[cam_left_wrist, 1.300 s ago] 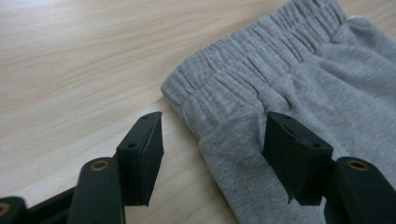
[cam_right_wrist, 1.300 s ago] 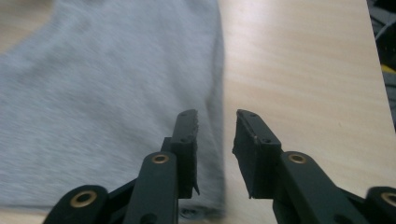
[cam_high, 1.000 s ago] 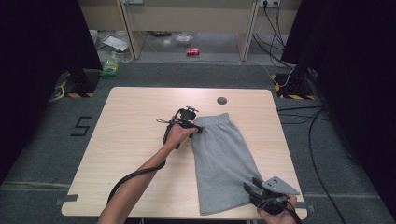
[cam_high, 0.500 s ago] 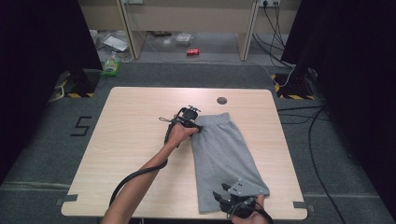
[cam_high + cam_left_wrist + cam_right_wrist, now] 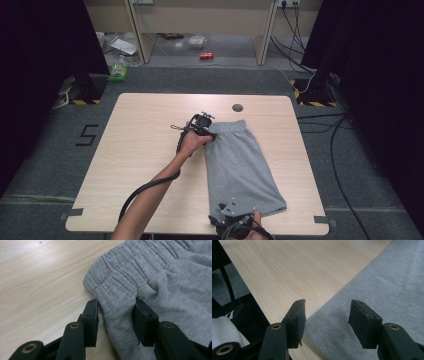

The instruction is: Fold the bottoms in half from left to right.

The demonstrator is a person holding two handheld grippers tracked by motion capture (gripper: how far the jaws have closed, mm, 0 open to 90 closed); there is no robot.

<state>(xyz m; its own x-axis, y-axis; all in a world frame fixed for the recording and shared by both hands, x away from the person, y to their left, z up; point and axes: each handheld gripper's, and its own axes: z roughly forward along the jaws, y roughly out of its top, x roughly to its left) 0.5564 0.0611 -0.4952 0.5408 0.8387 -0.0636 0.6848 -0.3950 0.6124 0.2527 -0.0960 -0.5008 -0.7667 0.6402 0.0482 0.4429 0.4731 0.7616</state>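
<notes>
The grey shorts [image 5: 242,167] are laid folded lengthwise on the right half of the wooden table [image 5: 150,150], waistband toward the upper centre of the high view and hem at the lower right. In the left gripper view the elastic waistband [image 5: 117,287] is seen bunched between the jaws of the left gripper [image 5: 116,320]: the jaws are set at a middling width, with a fold of cloth pinched up between them, though whether it is gripped firmly cannot be told. That corner has been kept in place over the last second. The right gripper [image 5: 231,220] has been shifted from the lower right corner of the high view leftward, to the near left corner of the hem. In the right gripper view its jaws are spread wide, with cloth lying below them and nothing held. A grasp on the hem is judged to be the coming step, probably toward another fold.
</notes>
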